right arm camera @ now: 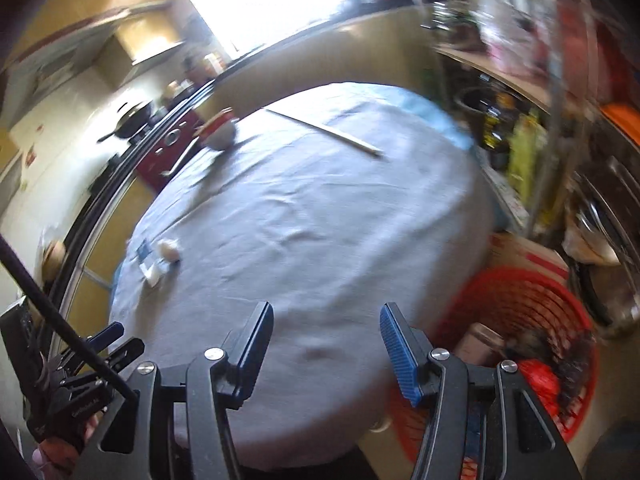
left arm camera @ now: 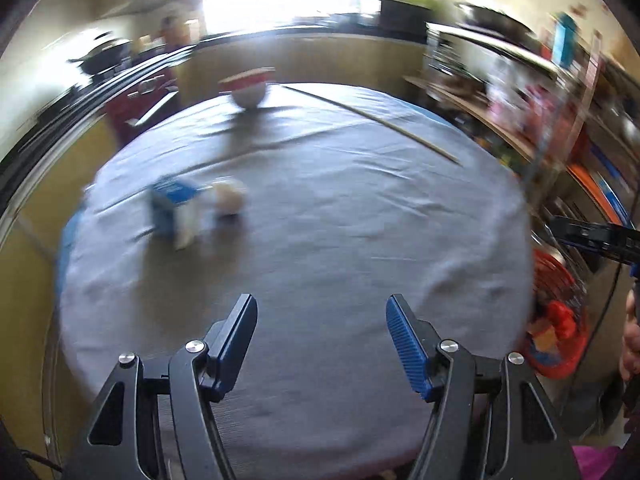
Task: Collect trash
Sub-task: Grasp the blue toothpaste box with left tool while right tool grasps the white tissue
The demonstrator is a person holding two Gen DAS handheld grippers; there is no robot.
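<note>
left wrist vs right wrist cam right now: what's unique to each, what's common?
Left wrist only: the open, empty left claw close up.

Right wrist only: inside the red basket, a cup-like container among other trash, and the open, empty right claw close up.

Both: grey-clothed round table, red-rimmed bowl, long stick, blue-and-white carton, crumpled paper ball.
</note>
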